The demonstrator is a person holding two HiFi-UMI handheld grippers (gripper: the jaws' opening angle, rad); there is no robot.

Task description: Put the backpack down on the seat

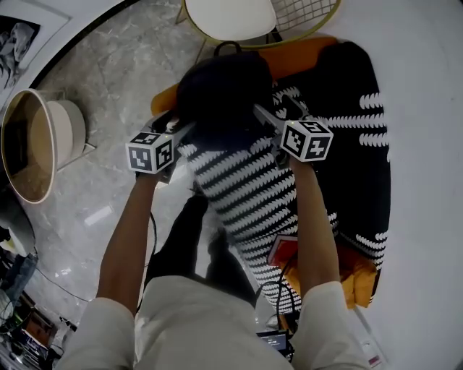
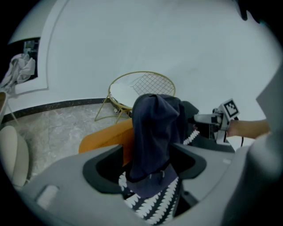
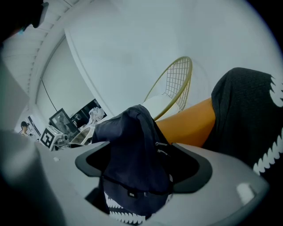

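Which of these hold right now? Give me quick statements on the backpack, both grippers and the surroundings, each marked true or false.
1. The backpack sits on the patterned throw over the orange seat. True.
2. The left gripper and the right gripper have their jaws apart, with the backpack between them. True.
3. The backpack is bright red. False: it is dark navy.
4. The wire chair lies tipped over. False: it stands upright beyond the seat.
5. The round bin is on the person's right. False: it is on the left.
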